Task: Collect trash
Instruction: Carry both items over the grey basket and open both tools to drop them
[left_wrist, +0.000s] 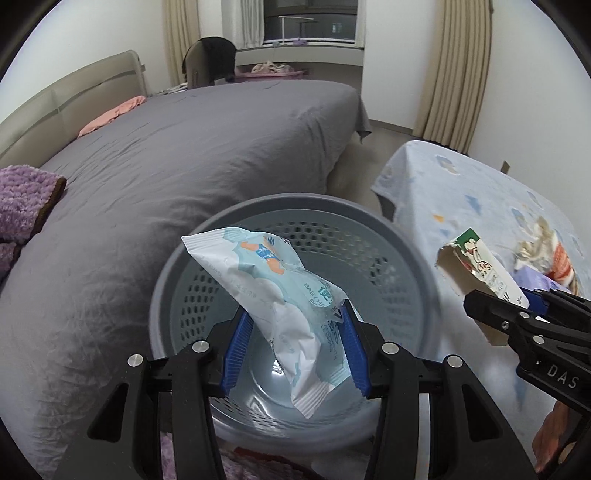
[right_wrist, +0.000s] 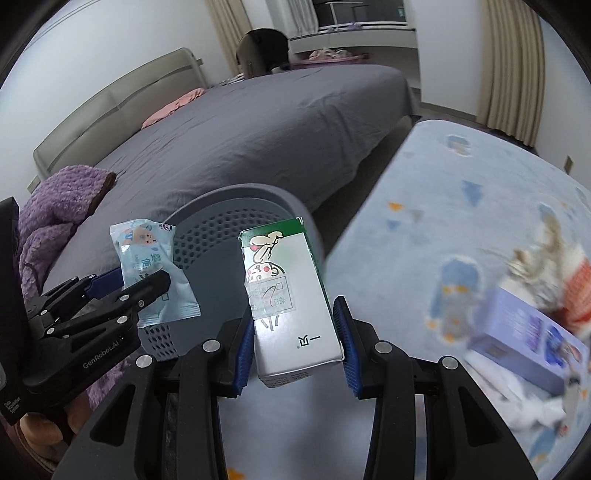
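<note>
My left gripper (left_wrist: 295, 347) is shut on a crumpled light-blue wet-wipe packet (left_wrist: 273, 295), held above the mouth of a round grey perforated basket (left_wrist: 369, 225). In the right wrist view that left gripper (right_wrist: 129, 284) and the wet-wipe packet (right_wrist: 151, 266) hang at the left, over the basket (right_wrist: 221, 236). My right gripper (right_wrist: 295, 347) is shut on a white and green carton (right_wrist: 288, 291) with a torn top, beside the basket's right rim. The left wrist view shows the right gripper (left_wrist: 517, 306) and the carton (left_wrist: 476, 266) at the right.
A large bed with a grey cover (left_wrist: 184, 166) lies behind the basket, a purple fleece blanket (left_wrist: 22, 206) at its left. To the right a table under a pale blue patterned cloth (right_wrist: 461, 221) holds a purple box (right_wrist: 528, 339), crumpled wrappers (right_wrist: 554, 258) and white tissue.
</note>
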